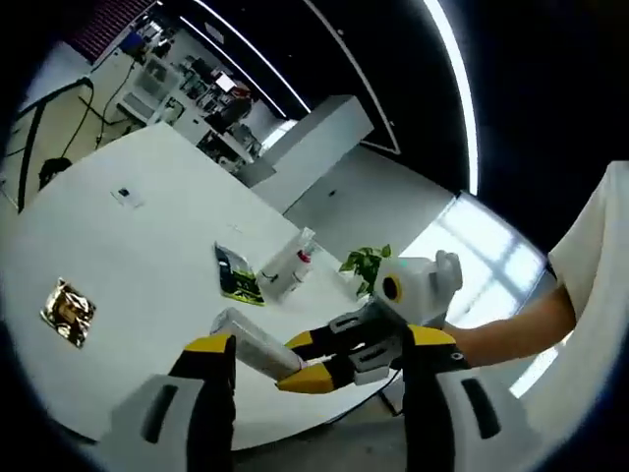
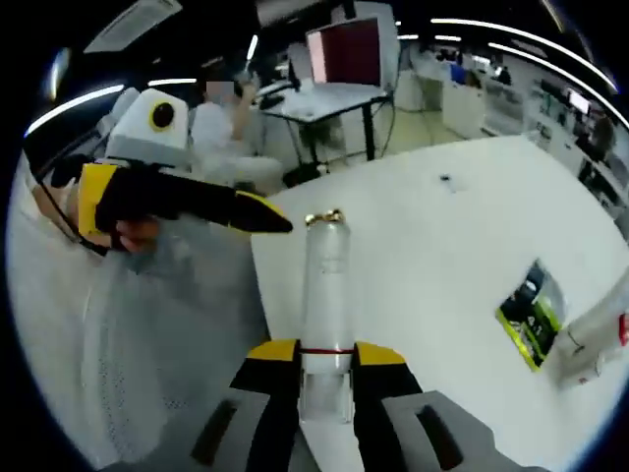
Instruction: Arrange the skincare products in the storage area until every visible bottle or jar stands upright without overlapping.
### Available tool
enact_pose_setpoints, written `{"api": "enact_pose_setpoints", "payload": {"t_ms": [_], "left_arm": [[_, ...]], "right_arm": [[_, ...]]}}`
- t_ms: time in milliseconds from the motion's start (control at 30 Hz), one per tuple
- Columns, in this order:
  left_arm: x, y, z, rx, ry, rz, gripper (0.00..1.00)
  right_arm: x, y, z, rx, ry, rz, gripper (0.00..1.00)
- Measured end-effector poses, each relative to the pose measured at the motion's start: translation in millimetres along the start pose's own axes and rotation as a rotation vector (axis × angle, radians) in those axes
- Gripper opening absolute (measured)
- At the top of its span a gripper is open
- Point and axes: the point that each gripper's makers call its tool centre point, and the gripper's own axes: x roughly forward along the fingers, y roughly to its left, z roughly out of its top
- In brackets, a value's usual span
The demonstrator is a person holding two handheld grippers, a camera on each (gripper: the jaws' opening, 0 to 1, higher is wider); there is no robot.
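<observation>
Right gripper (image 2: 324,354): clamped on clear bottle (image 2: 326,295), held over near table edge (image 2: 257,270). Left gripper (image 1: 319,369): jaws parted, nothing between. Green sachet (image 1: 236,272), white bottles (image 1: 287,264) far right; bare tabletop left.

the worktop (image 1: 147,265) is plain white. the bottle (image 2: 325,295) is clear and frosted, with a gold cap and a thin red band low on its body. both tools have black fingers tipped yellow on grey-white bodies: the left tool (image 2: 280,222) and the right tool (image 2: 325,352). the packet (image 1: 236,273) is black with green print. the wrapper (image 1: 67,312) is shiny gold. the plant (image 1: 366,264) has green leaves.
</observation>
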Motion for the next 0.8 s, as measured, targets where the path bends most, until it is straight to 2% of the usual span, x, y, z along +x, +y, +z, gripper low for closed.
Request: {"api": "enact_pose_setpoints", "payload": {"t_ms": [67, 100, 167, 267, 367, 467, 567, 633, 800], "left_arm": [[0, -3.3, 2.1, -0.013, -0.012, -0.020, 0.50], [0, -3.0, 4.0, -0.013, -0.024, -0.019, 0.50], [-1, -2.4, 7.8, -0.014, -0.047, -0.016, 0.54], [-3, 4.3, 13.1, -0.003, -0.074, 0.025, 0.62], [-5, 4.3, 14.4, 0.028, -0.078, 0.036, 0.62], [-2, 5.6, 11.7, 0.053, -0.062, 0.048, 0.64], [0, 6.6, 3.7, 0.096, -0.021, 0.063, 0.65], [-1, 2.7, 1.8, 0.117, -0.017, 0.058, 0.64], [1, -2.0, -3.9, 0.141, 0.011, 0.044, 0.62]], "right_arm": [[-4, 3, -0.3, -0.017, 0.022, 0.002, 0.14], [-5, 3, -2.0, -0.025, 0.031, 0.000, 0.14], [-7, 4, -5.5, -0.041, 0.049, -0.002, 0.14], [-10, 2, -11.6, -0.061, 0.059, 0.002, 0.14], [-13, 0, -15.4, -0.067, 0.061, -0.003, 0.14], [-15, 1, -9.2, -0.090, 0.014, -0.004, 0.14], [-19, 3, -4.3, -0.098, -0.038, -0.034, 0.14], [-21, 7, -1.9, -0.104, -0.074, -0.049, 0.14], [-30, 20, -6.0, -0.140, -0.116, -0.094, 0.14]]}}
